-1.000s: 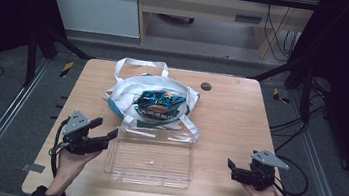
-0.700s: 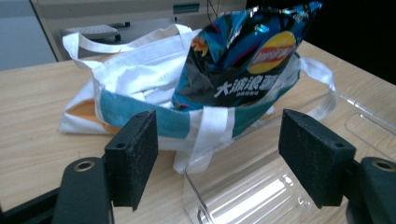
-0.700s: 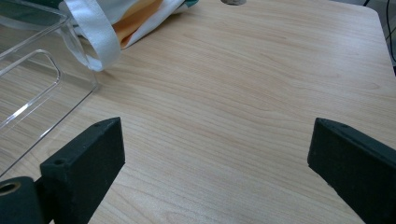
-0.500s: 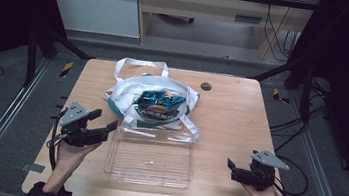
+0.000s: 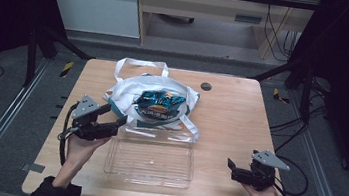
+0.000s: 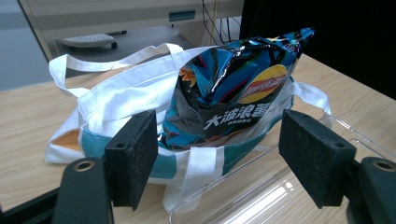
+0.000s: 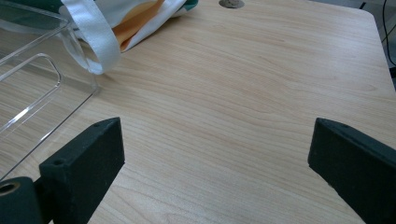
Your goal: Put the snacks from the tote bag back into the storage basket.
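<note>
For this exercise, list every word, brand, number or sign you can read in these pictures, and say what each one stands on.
"大波浪薯": white characters on the front of the chip bag in the tote bag.
Script brand name in the bag's yellow and red emblem: too blurred to read.
Smaller print beneath the characters: too small to read.

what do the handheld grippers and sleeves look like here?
Both are black. The left gripper and right gripper each carry a grey three-cornered plate on top and trail a black cable. The fingers are flat rectangular black pads with a rough face, on rounded black mounts with a bolt hole. Both sleeves are dark.
</note>
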